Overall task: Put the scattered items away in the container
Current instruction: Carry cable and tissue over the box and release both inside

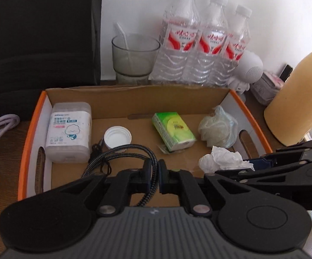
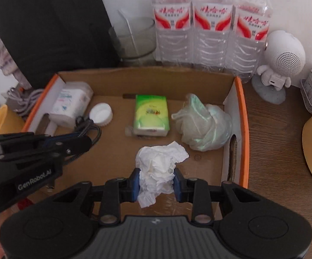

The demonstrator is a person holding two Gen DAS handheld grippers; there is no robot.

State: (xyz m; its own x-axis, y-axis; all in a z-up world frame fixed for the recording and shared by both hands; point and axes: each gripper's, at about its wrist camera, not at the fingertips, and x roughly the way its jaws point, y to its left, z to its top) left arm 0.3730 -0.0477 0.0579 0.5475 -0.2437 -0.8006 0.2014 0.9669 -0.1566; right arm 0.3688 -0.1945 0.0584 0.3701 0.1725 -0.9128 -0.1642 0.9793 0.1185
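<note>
Left wrist view: both grippers hold something above the cardboard box (image 1: pixel 134 99).

The left gripper (image 1: pixel 154 172) is clenched on a black braided cable (image 1: pixel 121 151), which loops down toward the box floor. The right gripper (image 2: pixel 156 182) grips a crumpled white tissue (image 2: pixel 160 161) between its blue pads (image 2: pixel 135 181); the tissue hangs over the front part of the box. Inside the box lie a cotton swab box (image 1: pixel 69 132) at the left wall, a white cap (image 1: pixel 117 137) beside it, a green tissue pack (image 1: pixel 173 131) in the middle and a bundled plastic bag (image 1: pixel 218 127) at the right wall. Three water bottles (image 1: pixel 203 41) and a glass (image 1: pixel 134 54) stand behind the box.
</note>
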